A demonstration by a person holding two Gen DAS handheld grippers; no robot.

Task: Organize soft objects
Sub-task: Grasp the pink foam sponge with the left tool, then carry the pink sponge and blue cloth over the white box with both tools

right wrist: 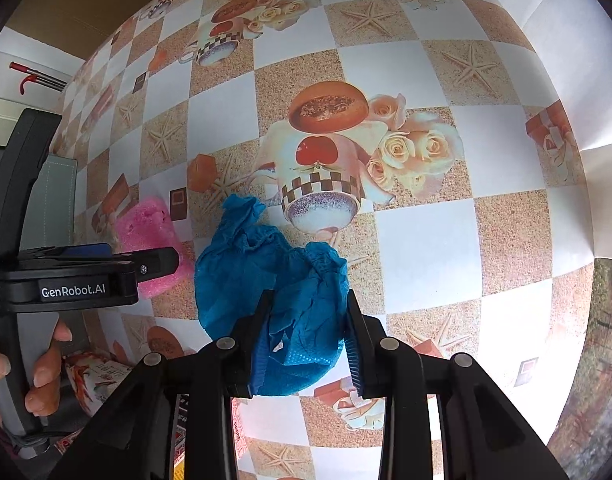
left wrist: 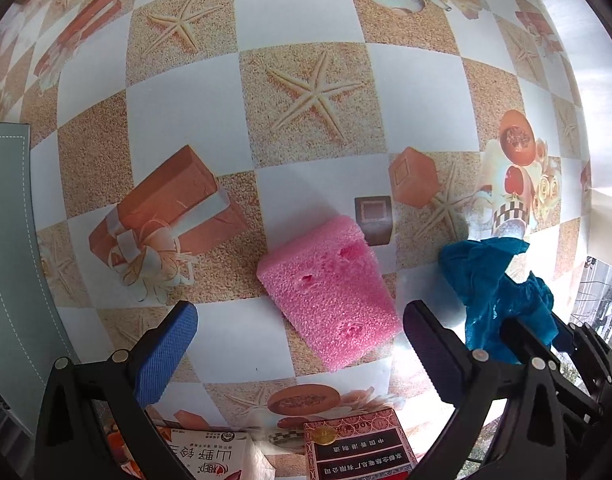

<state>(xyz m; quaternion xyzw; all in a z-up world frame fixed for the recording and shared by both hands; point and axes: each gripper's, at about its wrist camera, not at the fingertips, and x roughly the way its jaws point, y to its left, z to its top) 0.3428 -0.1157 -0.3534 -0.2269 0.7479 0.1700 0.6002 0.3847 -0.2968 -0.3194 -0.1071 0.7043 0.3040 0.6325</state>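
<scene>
Right tongs (right wrist: pixel 306 344) point steeply down at the counter (right wrist: pixel 426 240), jaws about half open, with the crumpled blue cloth (right wrist: pixel 265 272) bunched between them; the blue pads sit against the folds on both sides, but whether they press or merely flank the fabric cannot be told from the right wrist view, so the grip is unconfirmed. Most of the cloth spills forward and to the left of these tongs, resting on the patterned counter cover, its upper tip touching the printed cup. Left tongs (left wrist: pixel 301 344) also point down, jaws wide apart and holding nothing. The pink sponge (left wrist: pixel 330 292) lies flat on the counter between and just ahead of the two pads, nearer the right pad than the left, touching neither. Its long axis runs on a diagonal across the gap, from upper left to lower right, so judged from here the jaws would close across its shorter width if lowered straight. Left hand is clearly the nearer one to the sponge; the right is occupied at the cloth, which lies just beside the sponge's right edge, apart from it. A person's hand (right wrist: pixel 37 364) grips the left tool's handle. Containers: none visible; a red printed packet (left wrist: pixel 358 448) and a white printed packet (left wrist: pixel 213 456) lie at the near edge, contents hidden
</scene>
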